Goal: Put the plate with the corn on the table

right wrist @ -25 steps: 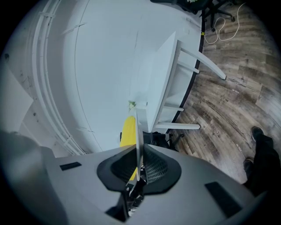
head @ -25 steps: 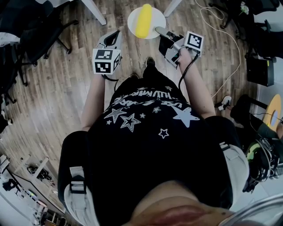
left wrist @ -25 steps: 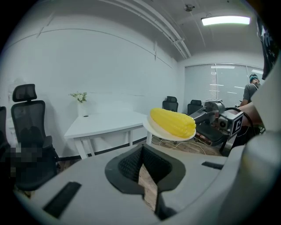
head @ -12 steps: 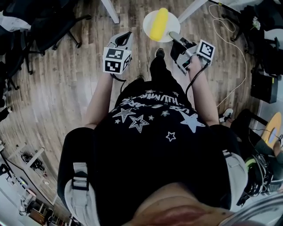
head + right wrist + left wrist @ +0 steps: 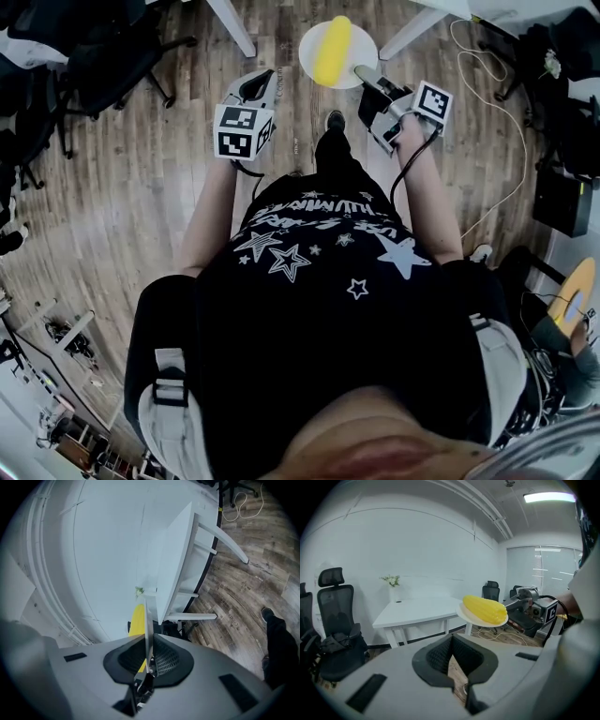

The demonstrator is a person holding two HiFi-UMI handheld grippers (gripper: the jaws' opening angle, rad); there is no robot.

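A white plate (image 5: 354, 39) with a yellow cob of corn (image 5: 332, 49) on it hangs in the air over the wooden floor. My right gripper (image 5: 362, 73) is shut on the plate's right rim. In the right gripper view the plate (image 5: 147, 620) stands edge-on between the jaws of the right gripper (image 5: 149, 645), with the corn (image 5: 137, 620) beside it. My left gripper (image 5: 257, 86) is left of the plate, shut and empty. In the left gripper view its jaw tips meet (image 5: 452, 641), and the plate (image 5: 469, 617) with the corn (image 5: 485, 610) floats ahead. The white table (image 5: 417, 609) stands beyond.
Two legs of the table (image 5: 230, 23) frame the plate in the head view. Black office chairs (image 5: 333, 620) stand to the left, and a small vase of flowers (image 5: 392, 581) is on the table. Cables (image 5: 492, 89) trail over the floor at the right. My foot (image 5: 335, 120) is below the plate.
Both grippers and the plate with the corn have travelled forward towards the table. The table legs now lie closer around the plate. The grip on the rim is unchanged.
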